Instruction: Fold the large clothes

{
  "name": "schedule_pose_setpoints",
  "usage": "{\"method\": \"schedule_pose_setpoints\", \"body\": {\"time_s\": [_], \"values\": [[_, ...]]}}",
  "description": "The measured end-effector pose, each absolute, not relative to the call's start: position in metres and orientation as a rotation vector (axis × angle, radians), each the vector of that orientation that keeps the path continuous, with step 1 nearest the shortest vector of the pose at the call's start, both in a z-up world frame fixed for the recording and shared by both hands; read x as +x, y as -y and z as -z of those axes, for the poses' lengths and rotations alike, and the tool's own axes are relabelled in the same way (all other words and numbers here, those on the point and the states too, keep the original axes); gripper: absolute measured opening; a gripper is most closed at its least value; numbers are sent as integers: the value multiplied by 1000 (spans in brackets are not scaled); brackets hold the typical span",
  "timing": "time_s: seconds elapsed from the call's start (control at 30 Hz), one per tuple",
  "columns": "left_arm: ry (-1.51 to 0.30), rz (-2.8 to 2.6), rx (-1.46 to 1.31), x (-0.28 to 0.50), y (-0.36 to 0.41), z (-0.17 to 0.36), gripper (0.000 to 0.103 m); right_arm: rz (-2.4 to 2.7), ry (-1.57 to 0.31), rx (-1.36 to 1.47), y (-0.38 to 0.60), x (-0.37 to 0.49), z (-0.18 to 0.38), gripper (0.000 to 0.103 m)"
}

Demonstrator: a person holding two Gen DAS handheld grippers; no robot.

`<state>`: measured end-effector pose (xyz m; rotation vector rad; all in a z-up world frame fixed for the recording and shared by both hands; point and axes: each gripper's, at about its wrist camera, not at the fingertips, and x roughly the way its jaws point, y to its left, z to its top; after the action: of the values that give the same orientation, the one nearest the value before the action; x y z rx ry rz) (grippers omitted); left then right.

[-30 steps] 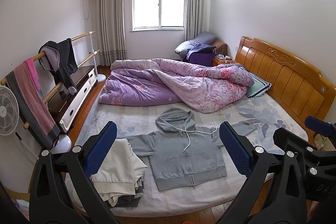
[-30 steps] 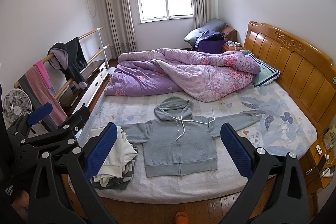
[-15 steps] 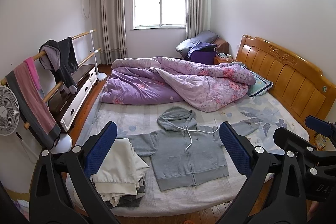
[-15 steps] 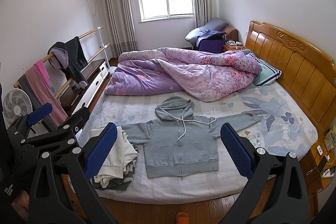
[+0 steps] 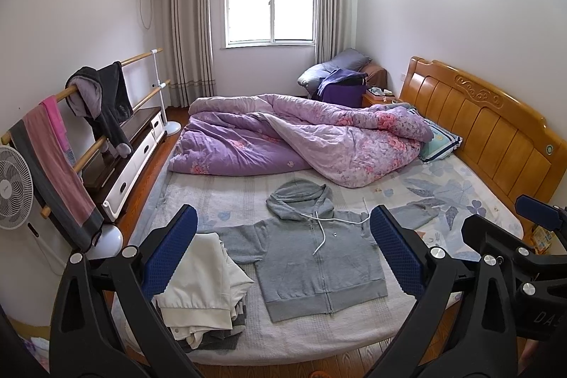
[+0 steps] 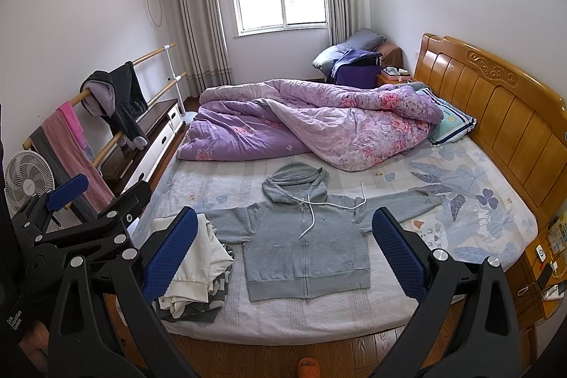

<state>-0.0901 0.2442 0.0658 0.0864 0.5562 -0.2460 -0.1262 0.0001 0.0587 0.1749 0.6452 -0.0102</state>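
Observation:
A grey zip hoodie lies flat and face up on the near half of the bed, sleeves spread to both sides, hood toward the quilt, white drawstrings loose across the chest. My left gripper hovers above the near bed edge, wide open, nothing between its blue pads. My right gripper is held the same way, wide open and empty, well short of the hoodie. The right gripper's body also shows at the right edge of the left wrist view, and the left gripper's body at the left of the right wrist view.
A pile of folded white and grey clothes sits at the bed's near left corner. A rumpled purple quilt covers the far half. The wooden headboard is on the right; a clothes rail and fan stand on the left.
Both views have shifted slightly, so the bed and hoodie sit a little higher in frame. The hoodie has not moved and both grippers stay open.

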Motion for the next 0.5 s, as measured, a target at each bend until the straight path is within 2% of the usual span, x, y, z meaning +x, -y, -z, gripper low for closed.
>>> {"method": "schedule_pose_setpoints", "body": {"time_s": [0.5], "values": [[-561, 247, 89, -86, -247, -66, 98, 9, -652, 179, -1, -119, -54, 95]]}}
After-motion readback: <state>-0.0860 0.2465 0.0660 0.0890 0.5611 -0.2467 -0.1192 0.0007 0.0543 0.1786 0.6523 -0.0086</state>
